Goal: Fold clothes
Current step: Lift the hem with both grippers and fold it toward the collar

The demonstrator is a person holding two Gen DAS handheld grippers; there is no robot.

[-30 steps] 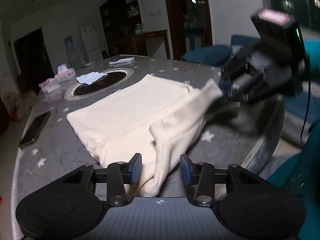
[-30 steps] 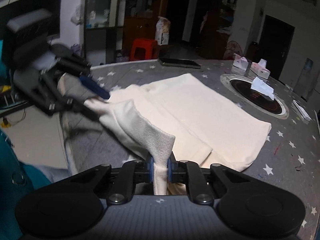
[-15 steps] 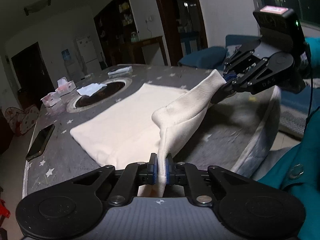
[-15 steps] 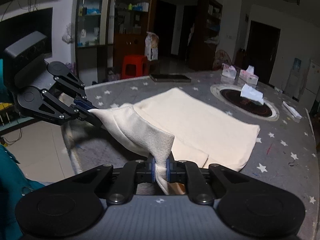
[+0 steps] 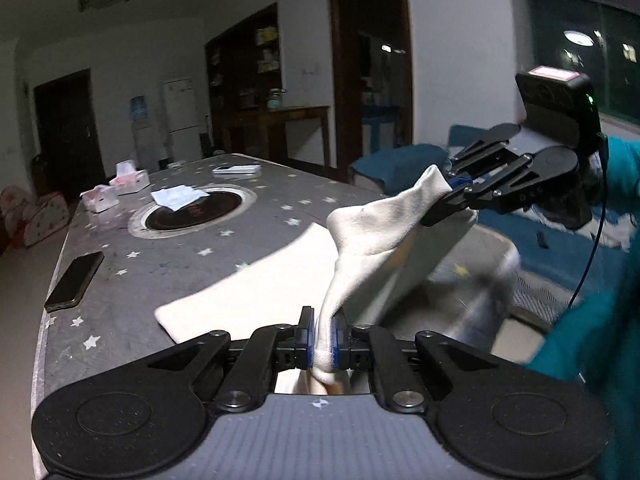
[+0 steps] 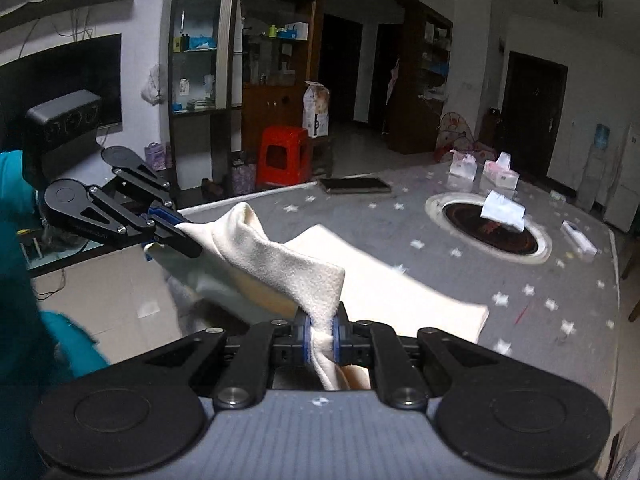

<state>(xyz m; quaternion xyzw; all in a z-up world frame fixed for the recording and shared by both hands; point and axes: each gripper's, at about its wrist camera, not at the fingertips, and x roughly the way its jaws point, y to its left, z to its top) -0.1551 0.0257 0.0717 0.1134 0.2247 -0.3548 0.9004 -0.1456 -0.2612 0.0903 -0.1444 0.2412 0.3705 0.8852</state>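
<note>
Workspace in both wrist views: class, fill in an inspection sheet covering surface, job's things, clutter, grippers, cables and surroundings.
Surface: grey star-patterned table with a round inset burner.
Job's things: cream garment, near edge lifted off the table, the rest lying flat.
Clutter: phone, tissue packs, paper on the burner, tablet.
Grippers: left gripper and right gripper, each shut on the garment's edge.
Cables: thin cable hanging behind the right gripper.
Surroundings: red stool, shelves, fridge, dark doorways.
</note>
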